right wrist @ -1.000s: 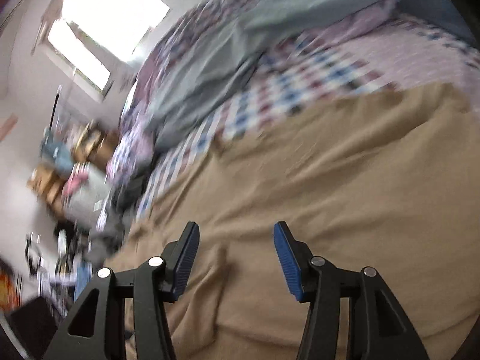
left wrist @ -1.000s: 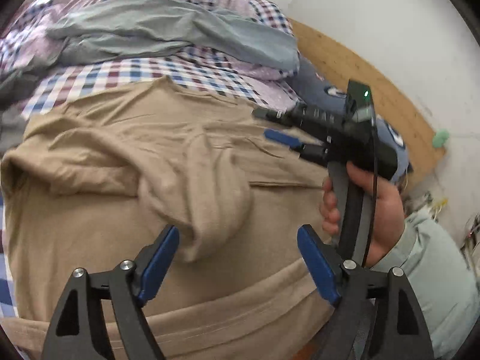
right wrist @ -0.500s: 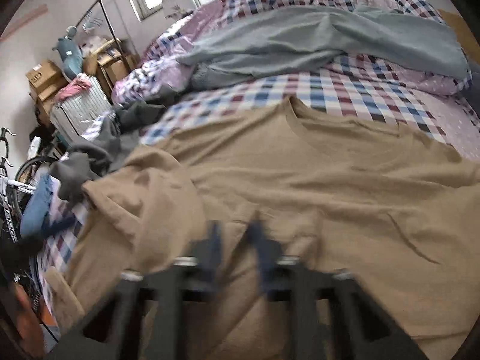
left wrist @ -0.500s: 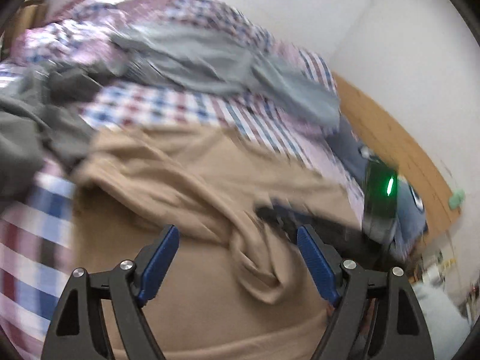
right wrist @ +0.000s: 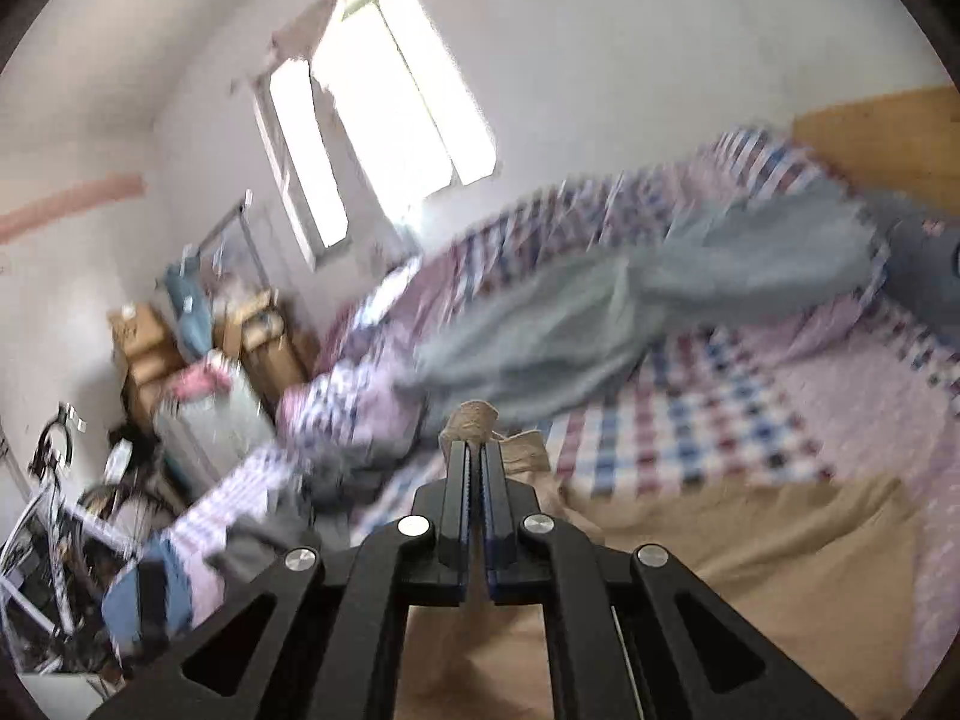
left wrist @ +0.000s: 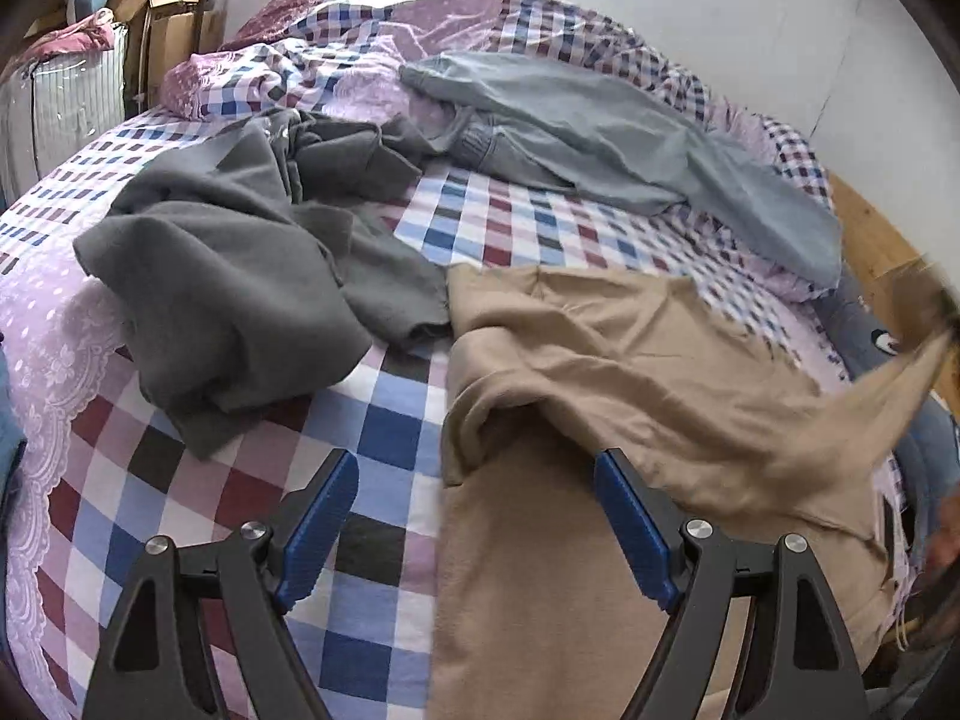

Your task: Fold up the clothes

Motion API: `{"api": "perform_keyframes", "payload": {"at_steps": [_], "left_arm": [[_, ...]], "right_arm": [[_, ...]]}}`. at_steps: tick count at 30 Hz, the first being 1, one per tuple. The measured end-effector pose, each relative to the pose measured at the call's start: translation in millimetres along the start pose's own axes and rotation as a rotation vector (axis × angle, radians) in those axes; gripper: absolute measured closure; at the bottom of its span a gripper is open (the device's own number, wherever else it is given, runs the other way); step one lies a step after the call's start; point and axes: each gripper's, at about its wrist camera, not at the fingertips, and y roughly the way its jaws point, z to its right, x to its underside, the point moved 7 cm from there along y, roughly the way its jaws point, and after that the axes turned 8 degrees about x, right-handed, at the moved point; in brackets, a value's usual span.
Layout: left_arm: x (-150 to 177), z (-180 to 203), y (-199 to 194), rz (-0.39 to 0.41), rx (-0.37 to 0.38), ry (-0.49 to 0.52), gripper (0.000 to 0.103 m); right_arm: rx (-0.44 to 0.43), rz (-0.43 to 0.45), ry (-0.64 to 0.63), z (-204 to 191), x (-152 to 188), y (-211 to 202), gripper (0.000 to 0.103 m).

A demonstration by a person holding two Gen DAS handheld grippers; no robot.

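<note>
Now my tan shirt (left wrist: 630, 372) lies spread over the near right part of the bed (left wrist: 384, 432), its left edge rumpled into a raised fold, and one part of it is pulled up off the bed toward the right edge, blurred. My right gripper (right wrist: 475, 462) is clenched on a bunch of that tan cloth, which sticks out past the tips of its fingers (right wrist: 459, 480); below it the rest of the shirt (right wrist: 750, 540) lies flat on the bed. My left gripper (left wrist: 474, 516) hangs released over the near edge of the bed, one of its fingers (left wrist: 318, 516) above the checked cover and the other above the shirt, grasping nothing. Just beside the shirt's far left corner a grey garment (left wrist: 240, 264) lies crumpled, touching it. Farther back, blue-grey trousers (left wrist: 630, 138) stretch across toward the right edge. Beyond the bed's left edge I see boxes (right wrist: 144, 336) and a window (right wrist: 384, 120) on the wall.
</note>
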Motion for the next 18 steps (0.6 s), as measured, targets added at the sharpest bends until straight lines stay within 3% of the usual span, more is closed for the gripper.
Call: {"api": "perform_keyframes", "payload": {"at_steps": [3,5,8,11,12,13,15,18], "left_arm": [[5,0,8,-0.029,-0.03,0.018,0.019],[8,0,13,-0.05,-0.032,0.021,0.019],[11,1,16,-0.061,-0.048,0.038,0.019],[11,2,16,-0.06,-0.055,0.049,0.019],[11,2,16,-0.058,-0.053,0.042,0.019],[10,2,16,-0.055,-0.05,0.035,0.019],[10,2,16,-0.05,-0.046,0.021,0.019],[8,4,17,-0.042,-0.037,0.007,0.019]], "right_arm": [[0.039,0.01,0.073,45,1,-17,0.099],[0.074,-0.069,0.129,82,23,-15,0.098],[0.174,-0.288,0.218,138,67,-11,0.098],[0.224,-0.31,0.219,161,70,-33,0.097],[0.232,-0.304,0.217,166,69,-39,0.09],[0.237,-0.302,0.228,170,69,-41,0.073],[0.245,-0.299,0.245,178,70,-45,0.056],[0.247,-0.31,0.196,177,67,-44,0.056]]}}
